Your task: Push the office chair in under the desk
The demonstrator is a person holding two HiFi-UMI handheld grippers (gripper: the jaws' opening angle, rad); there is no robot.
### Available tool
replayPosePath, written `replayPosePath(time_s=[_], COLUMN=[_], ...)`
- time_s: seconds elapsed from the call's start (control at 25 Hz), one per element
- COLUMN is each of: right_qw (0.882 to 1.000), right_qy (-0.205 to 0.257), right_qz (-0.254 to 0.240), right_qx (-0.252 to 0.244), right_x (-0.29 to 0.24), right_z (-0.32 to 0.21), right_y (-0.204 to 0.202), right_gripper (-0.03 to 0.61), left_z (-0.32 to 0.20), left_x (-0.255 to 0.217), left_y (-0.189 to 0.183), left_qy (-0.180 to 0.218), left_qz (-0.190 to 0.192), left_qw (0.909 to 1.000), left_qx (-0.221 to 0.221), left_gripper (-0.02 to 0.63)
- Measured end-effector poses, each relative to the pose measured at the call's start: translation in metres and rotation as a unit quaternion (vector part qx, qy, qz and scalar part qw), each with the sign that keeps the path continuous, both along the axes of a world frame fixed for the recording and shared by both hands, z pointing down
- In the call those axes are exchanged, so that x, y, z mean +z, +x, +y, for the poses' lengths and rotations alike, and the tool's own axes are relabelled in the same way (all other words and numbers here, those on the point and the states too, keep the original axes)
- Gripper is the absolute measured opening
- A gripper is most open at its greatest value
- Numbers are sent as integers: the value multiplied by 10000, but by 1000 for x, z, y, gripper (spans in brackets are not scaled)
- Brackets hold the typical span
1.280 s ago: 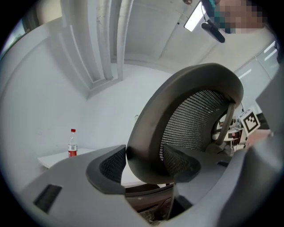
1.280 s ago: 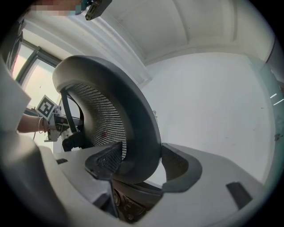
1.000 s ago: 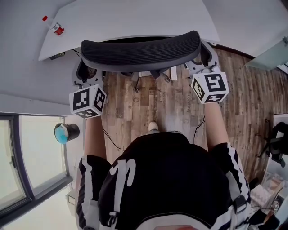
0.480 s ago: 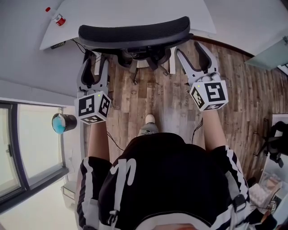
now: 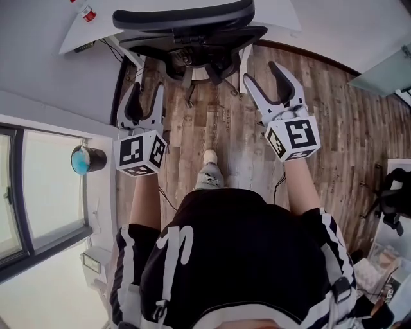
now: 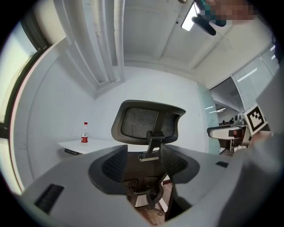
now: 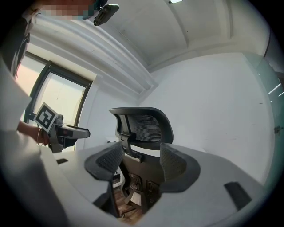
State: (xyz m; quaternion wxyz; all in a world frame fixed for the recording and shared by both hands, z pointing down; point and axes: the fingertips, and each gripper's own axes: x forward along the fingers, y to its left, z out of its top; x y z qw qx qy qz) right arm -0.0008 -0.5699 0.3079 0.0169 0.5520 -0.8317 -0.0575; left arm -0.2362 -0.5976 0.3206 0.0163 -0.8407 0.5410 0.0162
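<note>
— While both arms are stretching forward level, is either gripping the office chair [image 5: 186, 16]?
— No. The left hand-held gripper [image 5: 146, 96] and right hand-held gripper [image 5: 263, 74] are hanging released, empty, left jaws just narrowing; the chair is sitting under the desk [image 5: 99, 32], clear of both.

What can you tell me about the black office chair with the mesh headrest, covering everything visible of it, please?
The black office chair has a curved mesh headrest on a plastic bracket above a dark back, and splayed base legs standing on the wooden plank floor. It stands upright, back toward the person, its front tucked under the white desk. The seat cannot be made out clearly. Only the floor is seen touching it; contact with the desk cannot be told.
</note>
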Motion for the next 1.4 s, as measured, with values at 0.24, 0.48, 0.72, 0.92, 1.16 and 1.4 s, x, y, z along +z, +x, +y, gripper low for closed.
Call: replayPosePath(time_s=[0.24,0.48,0.72,0.92,1.16,1.4], right_qw=[9998,9993,9991,9986,9976,9969], right_qy=[-55,-118,-115,-169,-239,-318], right_qz=[-37,-102,-208,-287,-435,-462], right_qx=[-195,-339,-357,-404,-482,-557], right_x=[8,14,19,24,31,31], right_z=[46,85,116,135,150,155], right_y=[-13,-26,-30,-31,-32,-41], right_gripper=[275,252,160,96,40,11], left_z=[52,95,127,146,162,175], left_x=[5,11,18,20,24,31], left_y=[8,14,20,25,29,34], left_qy=[-27,-68,-95,-103,-95,-213], left_qz=[5,95,140,216,258,343], left_qw=[10000,9998,9997,9995,9995,9987], left_qx=[88,155,188,182,169,298], left_gripper=[209,162,122,72,37,14])
